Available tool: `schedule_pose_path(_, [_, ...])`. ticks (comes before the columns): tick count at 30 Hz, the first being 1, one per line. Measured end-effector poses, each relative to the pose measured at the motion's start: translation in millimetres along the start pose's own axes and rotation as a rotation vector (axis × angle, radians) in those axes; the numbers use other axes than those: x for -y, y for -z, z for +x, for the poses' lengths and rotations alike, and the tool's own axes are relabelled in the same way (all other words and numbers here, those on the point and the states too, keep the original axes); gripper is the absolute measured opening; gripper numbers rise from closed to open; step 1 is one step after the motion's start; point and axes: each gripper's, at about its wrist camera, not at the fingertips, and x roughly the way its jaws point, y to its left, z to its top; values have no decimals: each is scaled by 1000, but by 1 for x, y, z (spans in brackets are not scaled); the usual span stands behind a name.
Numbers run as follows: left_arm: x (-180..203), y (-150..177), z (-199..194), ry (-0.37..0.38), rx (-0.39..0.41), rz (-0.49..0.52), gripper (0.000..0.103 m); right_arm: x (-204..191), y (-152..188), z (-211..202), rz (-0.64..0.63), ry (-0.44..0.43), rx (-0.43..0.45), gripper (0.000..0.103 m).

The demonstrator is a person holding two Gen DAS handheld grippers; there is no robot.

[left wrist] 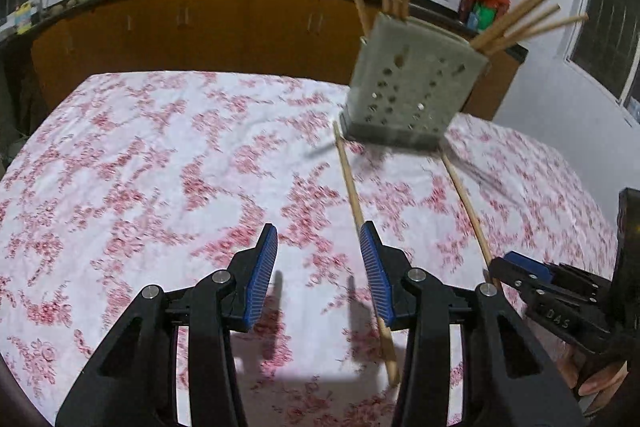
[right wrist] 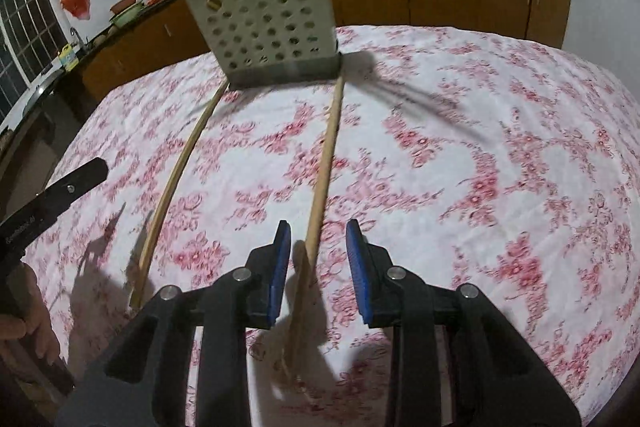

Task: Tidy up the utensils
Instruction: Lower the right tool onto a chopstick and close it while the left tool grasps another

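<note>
A grey perforated utensil holder [left wrist: 408, 79] [right wrist: 264, 23] stands on the flowered tablecloth with several wooden chopsticks sticking out of it. Two loose chopsticks lie on the cloth in front of it. My left gripper [left wrist: 318, 239] is open and low over the cloth. One chopstick [left wrist: 348, 179] [right wrist: 180, 171] runs under its right finger, not between the pads. My right gripper [right wrist: 318, 231] is open around the other chopstick [right wrist: 326, 147] [left wrist: 466, 203]. There is a gap on each side, so neither pad touches the stick.
The table is covered by a white cloth with red flowers [left wrist: 160, 167]. Orange cabinets [left wrist: 200, 23] and a dark counter with pots and jars run behind it. A window [right wrist: 24, 35] is at the side. A hand [right wrist: 24, 327] grips the left tool's handle.
</note>
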Motion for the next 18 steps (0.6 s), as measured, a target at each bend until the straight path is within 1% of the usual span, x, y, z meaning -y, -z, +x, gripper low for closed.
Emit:
schedule_pose_path(1, [1,2,2,3,-6,4,44,-1,1,1,-11,18,4,22])
schedule_pose_path(2, [4,3,4,6,-15,9,44,-2,2,1,-23,37,10,14])
schedule_pose_path(3, [6,4,6,8,-21,14,44,-1,1,2,-34,59,12,10])
schedule_pose_path(10, [25,13,22,24,-84,70,38,29,-7,1,68,100,23,8])
schedule_pose_path(14, [36,18,32,23,-124,101,33,41,-8,-1,90,112,27,8])
schedule_pose_path(16, [40,21,37,7,-142,119,28,43,-8,-1,93,111,27,8])
schedule_pose_path(18, [42,22,38,-20,-135,140,18,43,-8,-1,93,111,28,8])
